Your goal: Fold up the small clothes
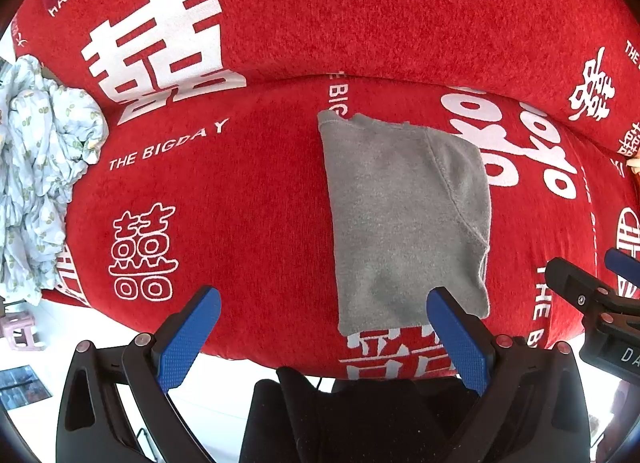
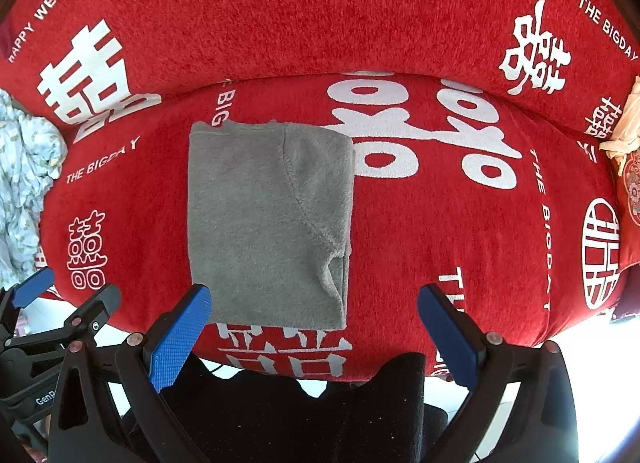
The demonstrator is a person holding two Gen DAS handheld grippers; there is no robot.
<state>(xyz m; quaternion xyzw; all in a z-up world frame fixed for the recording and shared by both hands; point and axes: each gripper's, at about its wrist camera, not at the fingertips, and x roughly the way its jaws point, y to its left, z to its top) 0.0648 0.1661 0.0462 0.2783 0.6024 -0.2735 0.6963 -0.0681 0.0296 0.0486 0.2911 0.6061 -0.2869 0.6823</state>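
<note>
1. Lying crumpled at the far left of the red cover (image 1: 280,191), well to the left of the grey garment (image 1: 404,223), is a pale blue printed cloth (image 1: 36,167); it spills over the cover's left edge.
2. The left gripper (image 1: 323,299) hangs near the front edge of the cover with its blue-padded fingers (image 1: 188,339) spread wide and nothing between them; its right finger overlaps the front right corner of the grey garment in the left wrist view, but contact cannot be told.
3. The grey garment is folded into a flat rectangle in the middle of the cover's seat part, a curved seam running down its right half.
4. The right gripper (image 2: 314,299) is just to the right of the garment's front edge, jaws spread wide and empty; its left finger (image 2: 180,339) sits at the garment's front left corner.
5. A cream cloth (image 2: 624,123) lies at the cover's far right edge, well apart from the garment.
</note>
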